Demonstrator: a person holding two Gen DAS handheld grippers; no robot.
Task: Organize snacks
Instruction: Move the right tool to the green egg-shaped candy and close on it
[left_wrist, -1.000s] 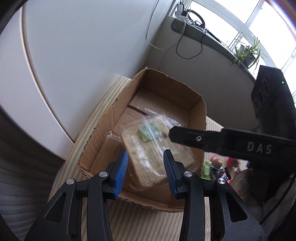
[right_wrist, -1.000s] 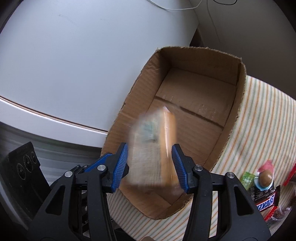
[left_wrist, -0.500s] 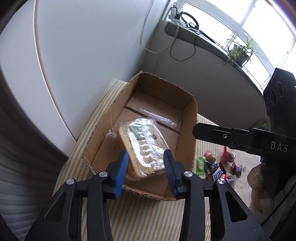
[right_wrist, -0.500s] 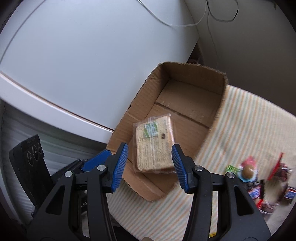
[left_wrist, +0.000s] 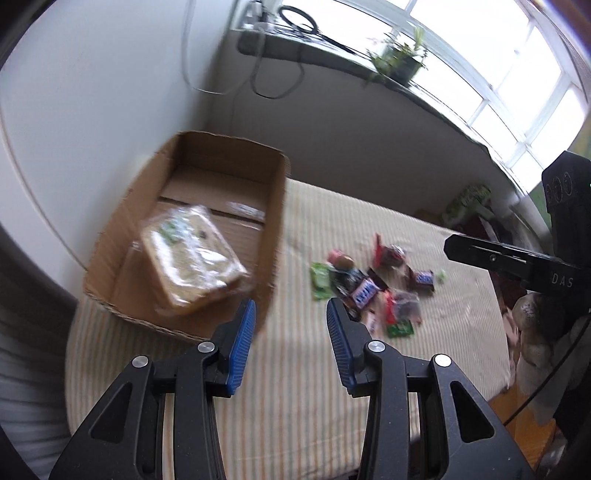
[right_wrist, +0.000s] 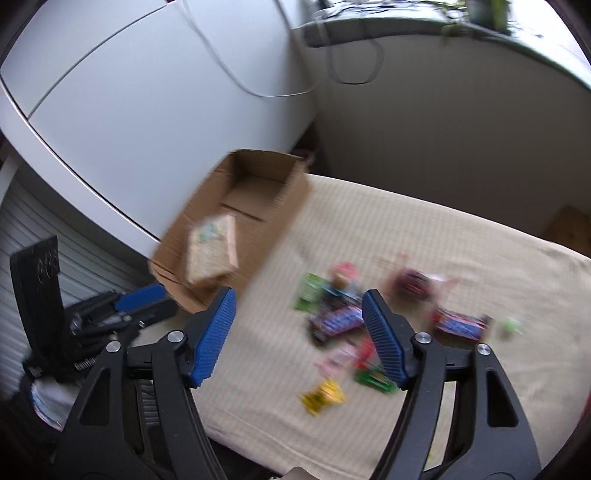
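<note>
Cardboard box (left_wrist: 207, 236) on the striped cloth (left_wrist: 295, 387) holds the wrapped cracker pack (left_wrist: 192, 258). Loose snacks (right_wrist: 343, 317) lie clustered beside it. Right gripper (right_wrist: 299, 339), jaws just widening, and left gripper (left_wrist: 290, 343), part-open, are both empty. Risk: a grab into the crowded pile pinches two wrappers.
</note>
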